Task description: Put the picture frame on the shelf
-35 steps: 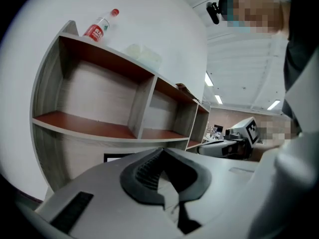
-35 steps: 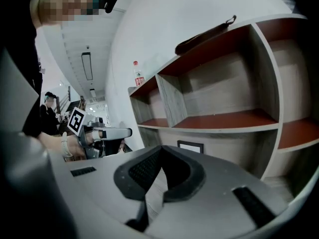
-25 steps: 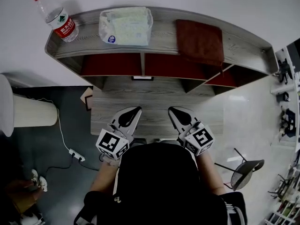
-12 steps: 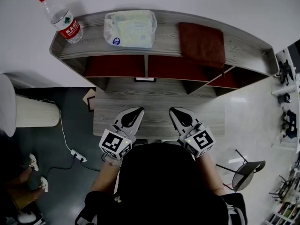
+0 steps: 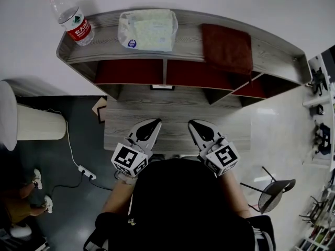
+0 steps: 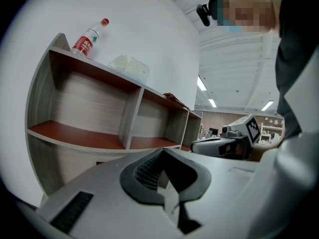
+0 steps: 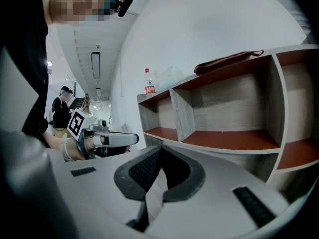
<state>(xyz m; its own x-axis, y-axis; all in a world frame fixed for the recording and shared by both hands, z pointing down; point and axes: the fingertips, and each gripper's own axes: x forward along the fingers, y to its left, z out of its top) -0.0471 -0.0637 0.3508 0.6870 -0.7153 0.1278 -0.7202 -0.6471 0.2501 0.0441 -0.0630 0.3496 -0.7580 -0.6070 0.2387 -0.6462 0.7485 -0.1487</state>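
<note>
**A:** Where's the picture frame in this one? All I spot in the head view is a small dark-rimmed rectangle.

**B:** That's most likely it. It stands at the middle of the table's far edge, right up against the base of the shelf. That puts it below the red cubbies rather than inside one, so as things lie it isn't on the shelf. The cubbies that show in both gripper views look bare, so there's room.

**A:** And the grippers?

**B:** The left hand-held gripper and the right hand-held gripper hover side by side over the table's near edge, close to the person's body and well apart from the frame. Both are clenched on nothing, and only table grain shows through the gap. They point toward the shelf, so it reads as a neutral pose, not a grasp.

The top board carries a water bottle, a tissue pack and a brown cloth. That's probably why a cubby looks like the likelier spot.
</note>
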